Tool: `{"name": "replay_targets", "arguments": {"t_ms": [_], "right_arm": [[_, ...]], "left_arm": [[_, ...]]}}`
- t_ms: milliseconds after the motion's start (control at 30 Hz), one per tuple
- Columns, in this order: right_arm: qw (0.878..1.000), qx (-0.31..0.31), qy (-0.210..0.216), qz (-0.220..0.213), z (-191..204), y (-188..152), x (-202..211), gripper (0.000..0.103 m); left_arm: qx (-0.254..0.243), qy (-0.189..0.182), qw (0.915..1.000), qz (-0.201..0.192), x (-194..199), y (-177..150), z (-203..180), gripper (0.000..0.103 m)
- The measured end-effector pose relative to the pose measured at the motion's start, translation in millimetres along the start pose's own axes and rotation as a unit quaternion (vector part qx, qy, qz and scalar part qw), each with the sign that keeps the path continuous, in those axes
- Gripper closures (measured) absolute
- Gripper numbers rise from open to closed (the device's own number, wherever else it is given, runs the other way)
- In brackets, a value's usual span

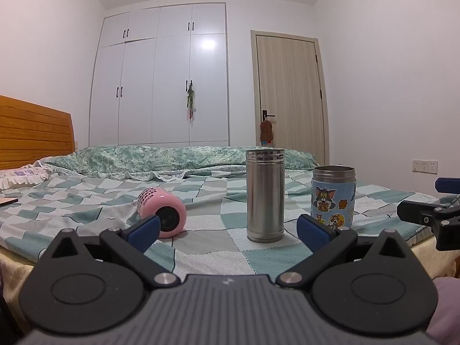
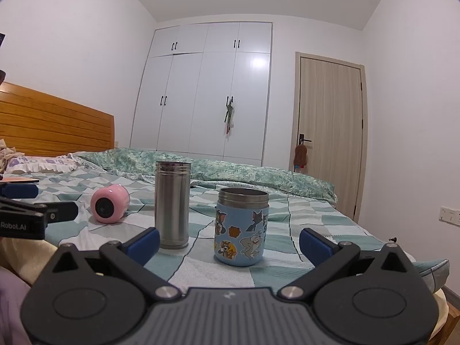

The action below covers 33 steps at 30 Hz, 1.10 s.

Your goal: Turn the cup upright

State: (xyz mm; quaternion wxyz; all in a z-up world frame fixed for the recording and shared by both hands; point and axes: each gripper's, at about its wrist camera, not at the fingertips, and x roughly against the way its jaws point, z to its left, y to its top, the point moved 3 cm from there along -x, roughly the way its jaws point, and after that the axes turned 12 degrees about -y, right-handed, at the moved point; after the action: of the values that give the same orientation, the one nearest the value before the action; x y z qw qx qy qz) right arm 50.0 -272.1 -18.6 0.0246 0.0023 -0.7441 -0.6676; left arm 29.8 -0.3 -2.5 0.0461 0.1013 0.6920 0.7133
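Note:
A pink cup [image 1: 162, 212] lies on its side on the checked bedspread, its round end facing me; it also shows in the right wrist view [image 2: 109, 203]. My left gripper [image 1: 228, 234] is open and empty, low at the bed's near edge, its left finger just in front of the pink cup. My right gripper [image 2: 228, 243] is open and empty, and the blue cartoon cup stands a little ahead between its fingers. Each gripper shows at the side edge of the other's view.
A tall steel cup [image 1: 265, 195] stands upright in the middle, also in the right wrist view [image 2: 172, 204]. A blue cartoon cup [image 1: 333, 196] stands upright to its right [image 2: 241, 227]. A rolled quilt [image 1: 178, 158] lies behind. Wooden headboard [image 1: 31, 132] at left; wardrobe and door beyond.

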Motion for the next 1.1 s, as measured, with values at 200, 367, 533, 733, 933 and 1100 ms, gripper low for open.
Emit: {"name": "replay_targets", "arguments": {"t_ms": [200, 367, 533, 733, 933, 1100], "right_arm": [[1.000, 0.001, 0.000, 0.003, 0.2, -0.2, -0.2, 0.000], [1.000, 0.002, 0.001, 0.004, 0.4, -0.2, -0.4, 0.000], [1.000, 0.002, 0.001, 0.004, 0.6, -0.1, -0.5, 0.000], [1.000, 0.002, 0.000, 0.004, 0.8, -0.1, -0.6, 0.000], [1.000, 0.002, 0.001, 0.004, 0.7, -0.1, -0.5, 0.000], [1.000, 0.002, 0.001, 0.004, 0.8, -0.1, -0.5, 0.000]], "left_arm": [[0.000, -0.001, 1.0000, 0.000, 0.1, 0.0, 0.0, 0.000], [0.000, 0.000, 1.0000, 0.000, 0.0, 0.0, 0.0, 0.000], [0.000, -0.001, 1.0000, 0.001, 0.1, 0.0, 0.0, 0.000], [0.000, -0.001, 1.0000, 0.001, 0.3, 0.0, 0.0, 0.000], [0.000, -0.001, 1.0000, 0.000, 0.4, 0.0, 0.0, 0.000], [0.000, -0.001, 1.0000, 0.001, 0.3, -0.1, 0.0, 0.000]]}}
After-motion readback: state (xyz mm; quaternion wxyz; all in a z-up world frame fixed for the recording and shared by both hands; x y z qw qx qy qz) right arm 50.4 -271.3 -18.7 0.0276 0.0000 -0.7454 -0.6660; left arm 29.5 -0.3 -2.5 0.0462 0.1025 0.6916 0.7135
